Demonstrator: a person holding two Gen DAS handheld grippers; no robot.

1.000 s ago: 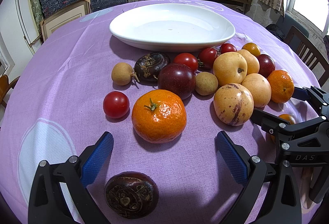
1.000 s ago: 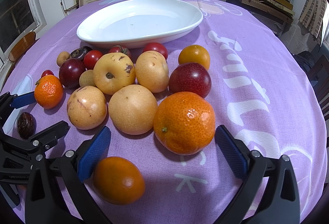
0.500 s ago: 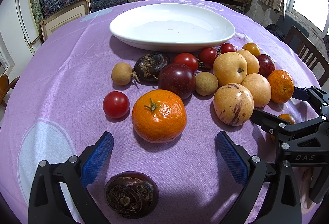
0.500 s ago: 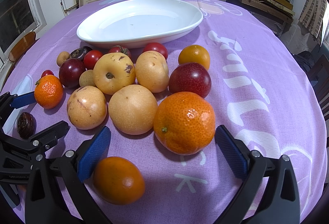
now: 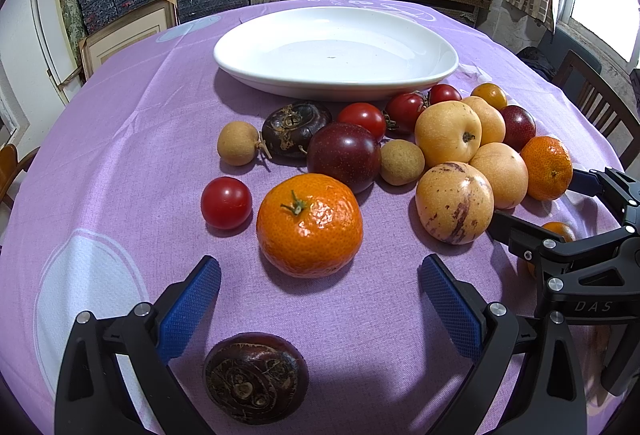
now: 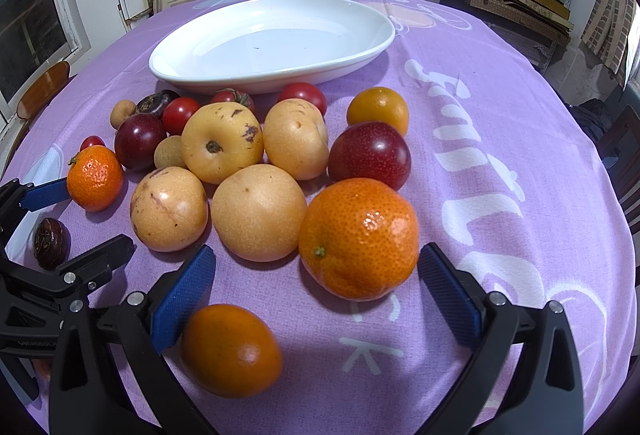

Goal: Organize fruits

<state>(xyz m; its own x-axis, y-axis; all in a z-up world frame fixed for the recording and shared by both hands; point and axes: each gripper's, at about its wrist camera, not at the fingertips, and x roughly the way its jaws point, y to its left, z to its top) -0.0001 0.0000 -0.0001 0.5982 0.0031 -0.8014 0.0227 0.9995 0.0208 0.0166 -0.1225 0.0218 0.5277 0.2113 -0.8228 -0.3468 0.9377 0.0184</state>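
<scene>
Scanning left to right, nothing lifted yet:

Left gripper (image 5: 320,299): spread wide, nothing pinched, low over the purple tablecloth (image 5: 120,139).

Water chestnut (image 5: 256,377): dark and knobbly, sat close in under the left jaws, alone.

Cherry tomato (image 5: 226,202): just left of the mandarin, thin-skinned, probably burst if squeezed hard.

Left mandarin (image 5: 309,225): dead ahead of the open jaws, stem up. Looked light, with loose, soft peel. Best grabbed across the widest part, gently.

White dish (image 5: 336,81): behind the whole pile, nothing in it, likely the drop-off.

Middle cluster: dark plum (image 5: 344,157), yellow pears (image 6: 222,147) and speckled fruit (image 6: 169,209), all touching. Pears seemed heavier, firm but bruisable, and round enough to roll.

Right gripper (image 6: 316,287): also spread wide, holding nothing.

Big mandarin (image 6: 359,239): sat between the right fingertips, right pad (image 6: 450,299) nearly touching. Glossy peel, maybe a bit slippery. Squeeze at the equator.

Small orange fruit (image 6: 231,351): nearest the camera, touching or just beside the left pad (image 6: 182,299).
</scene>
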